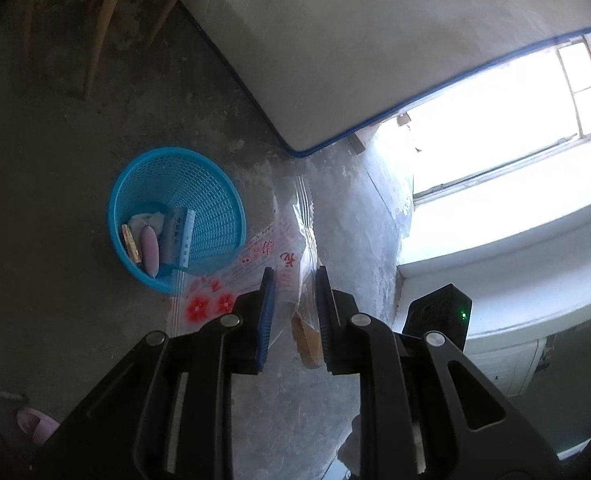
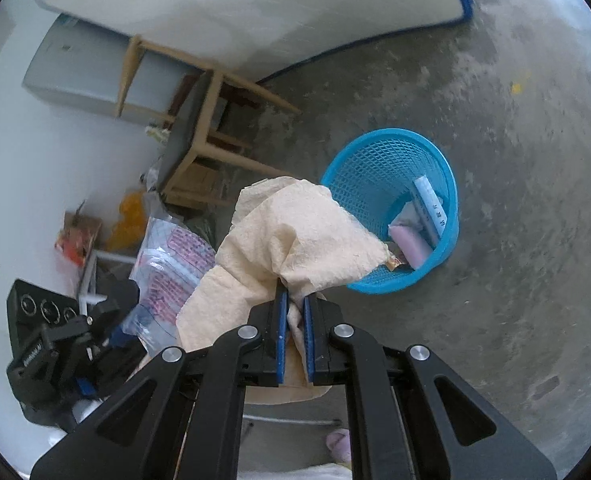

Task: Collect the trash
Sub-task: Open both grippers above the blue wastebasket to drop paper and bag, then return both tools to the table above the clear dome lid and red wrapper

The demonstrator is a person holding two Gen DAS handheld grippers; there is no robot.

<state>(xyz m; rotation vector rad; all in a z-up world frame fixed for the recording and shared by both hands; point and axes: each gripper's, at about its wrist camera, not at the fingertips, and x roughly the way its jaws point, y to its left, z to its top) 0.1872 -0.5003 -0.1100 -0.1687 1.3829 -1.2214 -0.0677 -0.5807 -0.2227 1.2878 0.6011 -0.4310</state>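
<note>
**Both hands loaded, basket ahead**

Nearest to us, our right gripper (image 2: 294, 312) pinches a crumpled beige paper towel (image 2: 295, 236); its fingers (image 2: 282, 328) are pressed almost together on a fold, so the rest of the sheet billows up and forward, partly hiding what lies beyond. Our left gripper (image 1: 294, 280) carries a clear plastic bag (image 1: 291, 240) printed in red, with something brown inside. The bag hangs between the fingers, which stand only a little apart; whether they truly clamp it we cannot tell for certain, though it seems to hang from them. Farther out on the concrete floor (image 2: 515, 160) stands the blue basket (image 1: 215, 184), already holding a box, a pink wrapper and other scraps. We judge both loads are bound for it. Beyond it stand a wooden stool (image 2: 211, 120) and a mattress (image 1: 355, 40).
</note>
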